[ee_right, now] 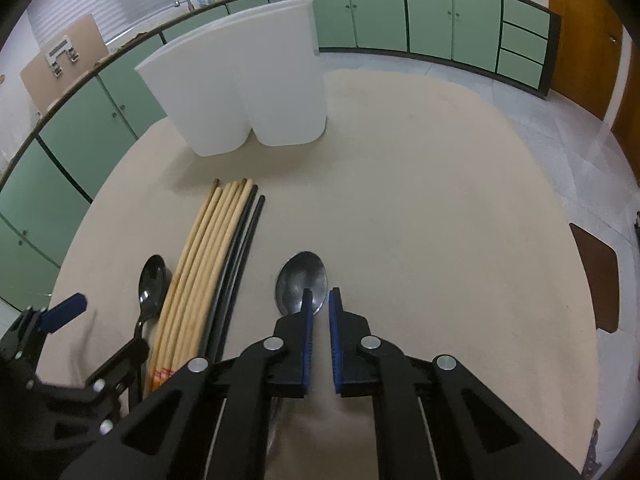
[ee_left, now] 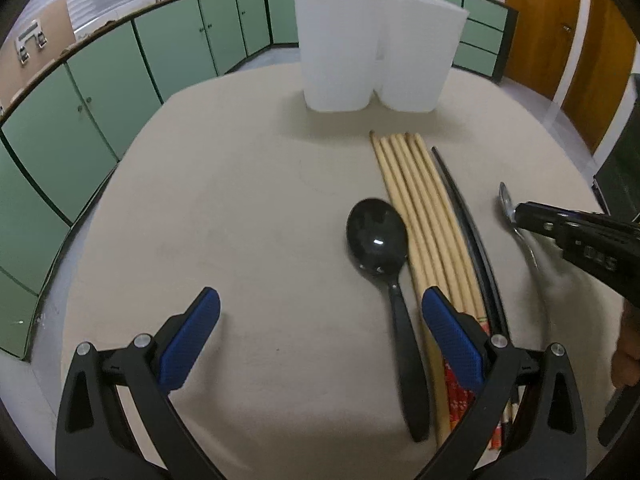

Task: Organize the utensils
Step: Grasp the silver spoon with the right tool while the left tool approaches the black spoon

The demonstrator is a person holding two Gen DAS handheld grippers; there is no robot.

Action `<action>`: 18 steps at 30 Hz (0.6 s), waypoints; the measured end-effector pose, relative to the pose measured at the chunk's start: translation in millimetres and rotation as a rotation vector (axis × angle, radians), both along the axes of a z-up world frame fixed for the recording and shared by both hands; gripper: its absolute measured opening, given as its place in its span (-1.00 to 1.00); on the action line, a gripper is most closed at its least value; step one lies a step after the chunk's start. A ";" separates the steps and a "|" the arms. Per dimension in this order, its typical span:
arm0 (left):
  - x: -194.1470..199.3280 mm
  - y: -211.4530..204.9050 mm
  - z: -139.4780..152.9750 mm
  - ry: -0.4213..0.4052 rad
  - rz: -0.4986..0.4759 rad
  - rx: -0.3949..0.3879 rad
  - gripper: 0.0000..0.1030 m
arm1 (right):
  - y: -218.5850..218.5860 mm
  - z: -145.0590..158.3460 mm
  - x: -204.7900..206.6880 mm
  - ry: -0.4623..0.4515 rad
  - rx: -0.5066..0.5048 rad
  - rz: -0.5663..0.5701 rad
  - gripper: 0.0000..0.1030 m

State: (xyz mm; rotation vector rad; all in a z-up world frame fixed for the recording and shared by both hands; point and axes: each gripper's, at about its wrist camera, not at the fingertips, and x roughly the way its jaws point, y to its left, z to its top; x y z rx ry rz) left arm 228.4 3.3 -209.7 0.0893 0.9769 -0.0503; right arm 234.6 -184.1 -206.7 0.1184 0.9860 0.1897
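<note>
On the beige table [ee_left: 248, 208] a black plastic spoon [ee_left: 376, 236] lies beside several wooden chopsticks [ee_left: 420, 216] and a pair of black chopsticks [ee_left: 470, 220]. My left gripper [ee_left: 320, 320] hangs open just above the table; the black spoon's handle runs up past the inside of its right finger. My right gripper [ee_right: 320, 294] has its blue pads [ee_right: 308, 320] drawn close together at the neck of a metal spoon [ee_right: 300, 280], whose handle runs underneath it. From the left wrist view, the right gripper [ee_left: 518, 214] covers that neck. A white two-compartment holder [ee_left: 376, 48] stands at the far side.
Green cabinets [ee_left: 100, 92] line the room behind the table. A brown chair seat [ee_right: 596, 276] sits past the table's right edge. A hand [ee_left: 628, 352] holds the right gripper at the frame's right. Bare tabletop lies right of the metal spoon.
</note>
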 end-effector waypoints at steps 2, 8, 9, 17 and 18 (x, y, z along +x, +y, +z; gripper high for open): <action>1.3 4.1 -2.0 0.009 0.017 -0.014 0.90 | -0.1 0.4 -1.1 -0.004 0.006 0.004 -0.74; -0.2 16.5 -10.3 0.021 0.026 -0.021 0.90 | -1.6 3.0 -1.7 -0.001 0.084 -0.007 -0.05; 0.2 19.8 -10.0 0.022 0.029 -0.023 0.90 | -0.7 2.6 -1.7 0.000 0.080 -0.005 -0.05; -1.4 25.3 -9.4 0.008 0.035 -0.020 0.91 | 25.8 -3.4 11.9 -0.023 -0.092 -0.010 -0.45; -1.6 25.5 -9.3 0.008 0.033 -0.020 0.91 | 27.0 -3.9 10.9 -0.027 -0.102 -0.008 -0.45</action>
